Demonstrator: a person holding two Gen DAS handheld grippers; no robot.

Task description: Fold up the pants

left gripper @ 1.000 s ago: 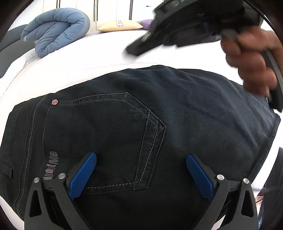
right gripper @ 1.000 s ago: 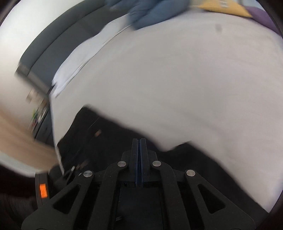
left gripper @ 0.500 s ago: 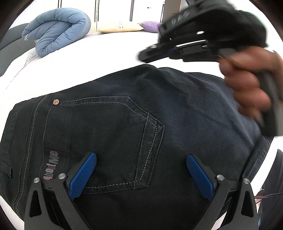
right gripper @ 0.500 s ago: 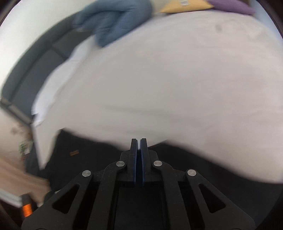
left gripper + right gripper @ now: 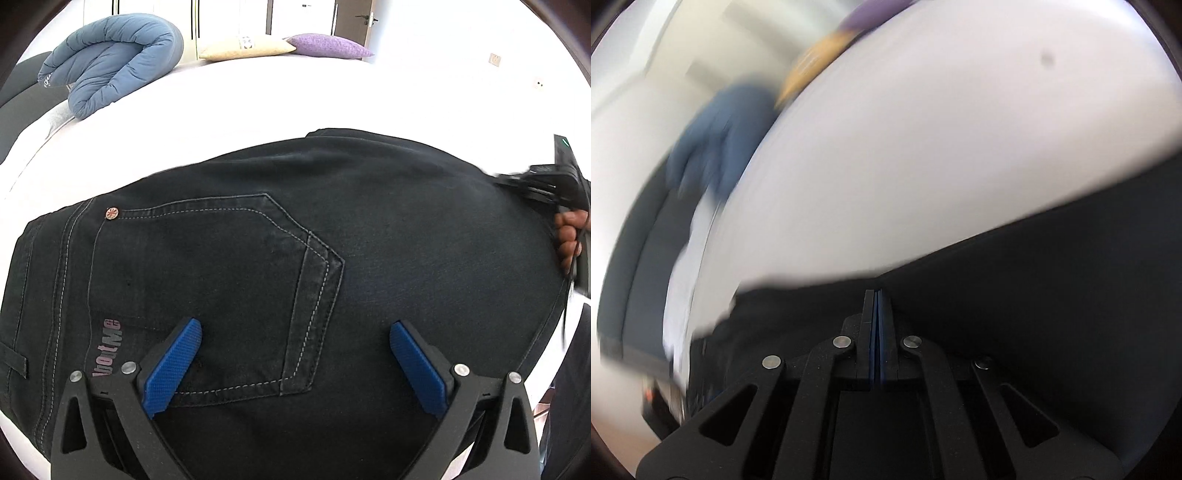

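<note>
Dark denim pants (image 5: 388,236) lie folded on a white bed, back pocket up. My left gripper (image 5: 295,354) is open, its blue pads spread wide just above the pocket, holding nothing. My right gripper (image 5: 874,299) has its pads pressed together with nothing visible between them, over the dark pants (image 5: 1052,295) in a blurred view. In the left wrist view, the right gripper's body and the hand on it (image 5: 565,206) sit at the pants' right edge.
The white bed (image 5: 295,103) stretches beyond the pants. A rolled blue duvet (image 5: 114,66) lies at the far left, with a cream pillow (image 5: 243,46) and a purple pillow (image 5: 325,46) at the back. A dark headboard or sofa edge (image 5: 631,266) is at the left.
The right gripper has swept from above the pants' far edge down to their right edge and stays shut. The left gripper has stayed open over the pocket.
</note>
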